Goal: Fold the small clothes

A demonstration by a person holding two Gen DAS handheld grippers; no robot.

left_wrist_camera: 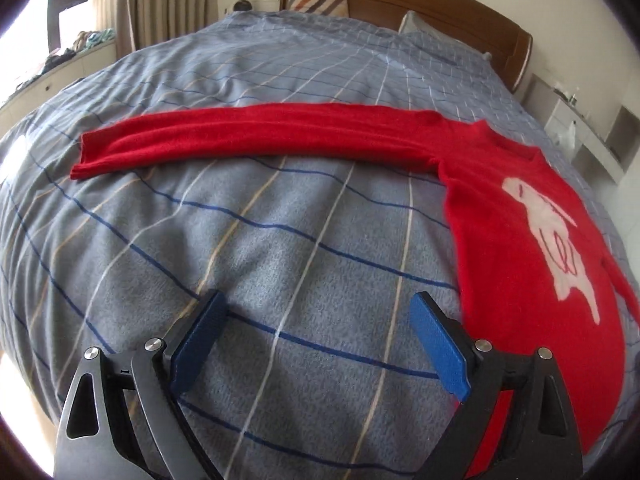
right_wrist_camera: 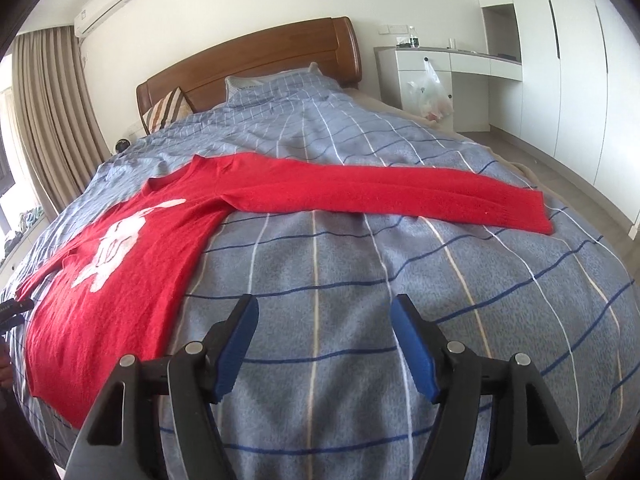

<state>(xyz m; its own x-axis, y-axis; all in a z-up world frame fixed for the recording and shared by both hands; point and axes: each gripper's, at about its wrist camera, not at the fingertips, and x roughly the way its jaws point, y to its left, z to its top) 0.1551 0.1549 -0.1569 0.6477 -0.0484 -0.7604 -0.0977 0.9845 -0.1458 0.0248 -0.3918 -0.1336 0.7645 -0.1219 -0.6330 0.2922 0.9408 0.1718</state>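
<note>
A red sweater with a white animal figure lies flat, face up, on the bed. In the left wrist view its body is at the right and one sleeve stretches out to the left. In the right wrist view the sweater body is at the left and the other sleeve stretches to the right. My left gripper is open and empty, above the quilt beside the sweater's left hem. My right gripper is open and empty, above the quilt to the right of the body.
The bed has a blue-grey checked quilt and a wooden headboard with pillows. A white desk with a plastic bag stands right of the bed. Curtains and a window ledge are on the left.
</note>
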